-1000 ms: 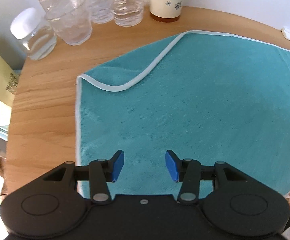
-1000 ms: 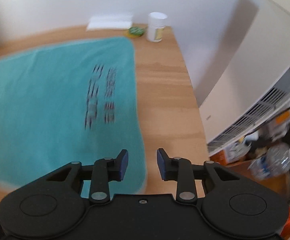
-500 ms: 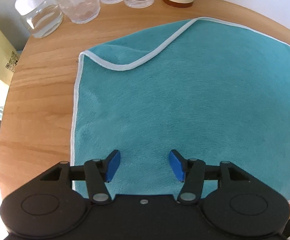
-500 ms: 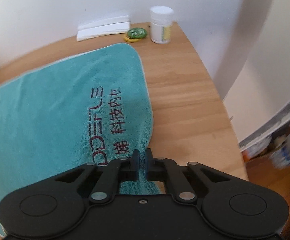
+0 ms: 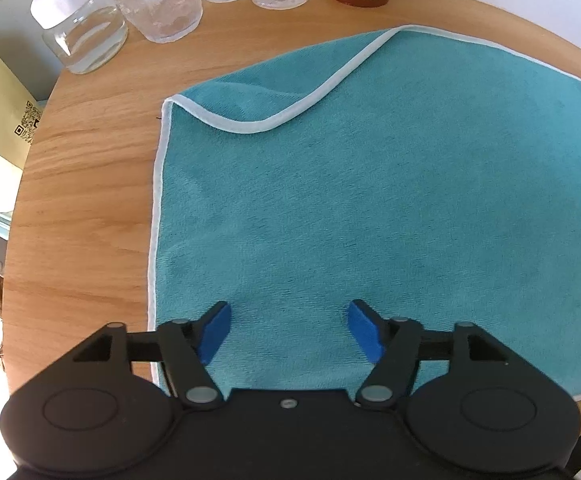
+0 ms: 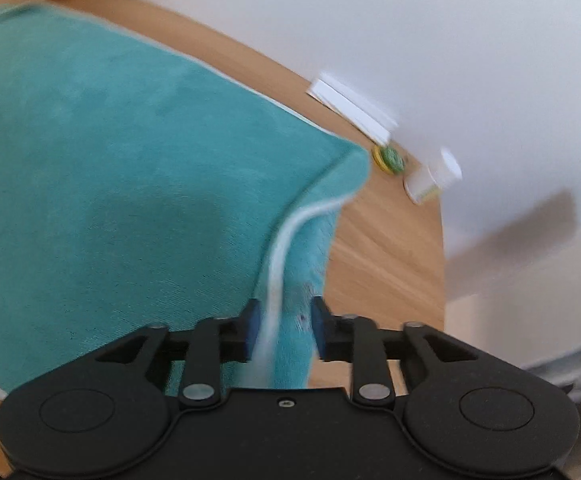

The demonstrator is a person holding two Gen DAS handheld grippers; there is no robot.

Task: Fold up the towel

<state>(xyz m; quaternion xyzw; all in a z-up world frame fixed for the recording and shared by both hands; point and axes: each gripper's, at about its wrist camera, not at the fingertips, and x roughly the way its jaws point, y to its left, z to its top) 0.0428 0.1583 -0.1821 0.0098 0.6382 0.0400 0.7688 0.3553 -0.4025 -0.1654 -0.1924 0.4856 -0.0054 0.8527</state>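
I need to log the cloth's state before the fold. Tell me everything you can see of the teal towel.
The teal towel is a plush, terry-like cloth with pale piped edging, spread mostly flat on the round wooden table. Its far left corner is already flipped over onto itself. The right gripper has its jaws closed on the right edge, lifting that part off the wood. The left gripper hovers over the near left part, jaws open, pinching nothing.

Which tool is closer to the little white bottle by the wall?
Right. The right tool, pinching the towel edge, sits on the side of the white bottle. The left tool hovers open over the towel's other end, near the glasses.
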